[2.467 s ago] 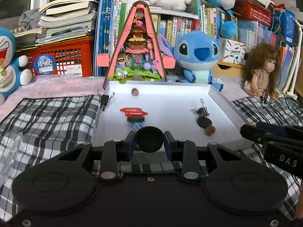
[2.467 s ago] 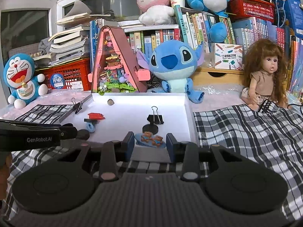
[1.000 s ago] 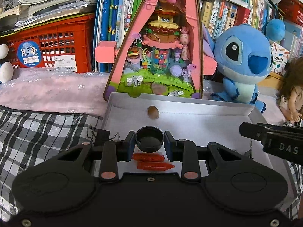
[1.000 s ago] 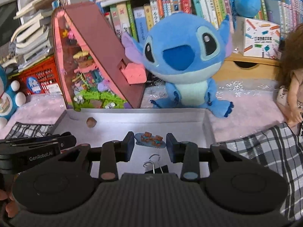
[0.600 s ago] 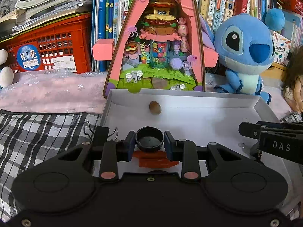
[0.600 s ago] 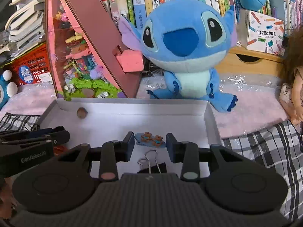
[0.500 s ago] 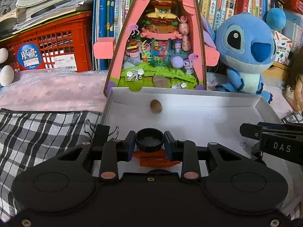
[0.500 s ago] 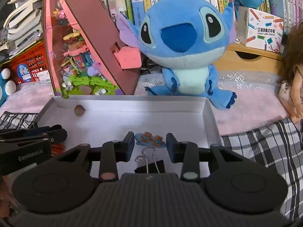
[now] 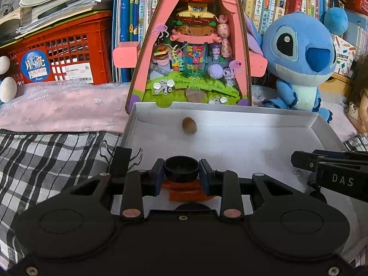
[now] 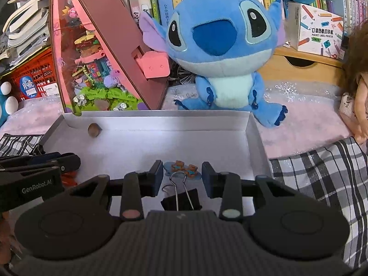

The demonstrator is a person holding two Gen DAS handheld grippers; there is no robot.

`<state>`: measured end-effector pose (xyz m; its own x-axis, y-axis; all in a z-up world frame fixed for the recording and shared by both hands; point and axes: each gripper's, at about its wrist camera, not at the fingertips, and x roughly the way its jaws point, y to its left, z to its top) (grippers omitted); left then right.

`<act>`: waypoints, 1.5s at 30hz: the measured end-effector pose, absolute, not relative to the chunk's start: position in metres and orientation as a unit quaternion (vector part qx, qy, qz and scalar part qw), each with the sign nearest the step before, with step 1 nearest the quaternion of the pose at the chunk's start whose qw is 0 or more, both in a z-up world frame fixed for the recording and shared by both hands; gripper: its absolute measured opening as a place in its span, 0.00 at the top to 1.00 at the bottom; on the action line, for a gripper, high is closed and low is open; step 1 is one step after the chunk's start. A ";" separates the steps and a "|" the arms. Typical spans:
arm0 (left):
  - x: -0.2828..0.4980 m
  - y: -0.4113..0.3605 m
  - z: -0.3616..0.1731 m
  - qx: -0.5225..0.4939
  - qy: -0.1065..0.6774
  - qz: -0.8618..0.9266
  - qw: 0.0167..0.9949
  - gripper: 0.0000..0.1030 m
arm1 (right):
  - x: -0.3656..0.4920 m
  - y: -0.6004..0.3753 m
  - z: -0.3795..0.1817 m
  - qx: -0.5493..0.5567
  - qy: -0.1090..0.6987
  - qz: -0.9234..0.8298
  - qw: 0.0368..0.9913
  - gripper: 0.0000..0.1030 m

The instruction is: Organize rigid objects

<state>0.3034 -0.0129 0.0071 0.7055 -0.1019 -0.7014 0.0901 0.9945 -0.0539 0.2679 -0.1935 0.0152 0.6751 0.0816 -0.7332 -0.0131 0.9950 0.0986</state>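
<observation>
Left gripper (image 9: pixel 181 176): fingers (image 9: pixel 156 176) clamped on a black round cap (image 9: pixel 181 168), which sits squarely between them above the white tray (image 9: pixel 253 142). Directly beneath the cap lies a red flat piece (image 9: pixel 184 189) on the tray floor. Right gripper (image 10: pixel 182 174): fingers (image 10: pixel 208 176) pressed against the ends of a small blue bear-figure plaque (image 10: pixel 183 166) held between them, over the tray's near right part. A black binder clip (image 10: pixel 180 199) lies just nearer than the plaque. A brown nut-like ball (image 9: pixel 189 125) rests by the tray's far wall; another binder clip (image 9: pixel 121 158) sits on the tray's left rim. Behind the tray stand a pink triangular diorama (image 9: pixel 195 53) and a blue plush (image 10: pixel 220 53).
</observation>
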 end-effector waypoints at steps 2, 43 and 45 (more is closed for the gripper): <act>0.303 -0.013 0.007 -0.005 0.380 -0.052 0.923 0.70 | 0.268 -0.193 0.014 0.043 0.403 0.026 0.914 0.58; 0.281 -0.015 0.024 -0.001 0.366 -0.063 0.929 0.26 | 0.253 -0.197 0.033 0.052 0.370 0.017 0.927 0.21; 0.276 -0.015 0.028 0.000 0.362 -0.062 0.930 0.24 | 0.250 -0.197 0.038 0.050 0.364 0.017 0.930 0.19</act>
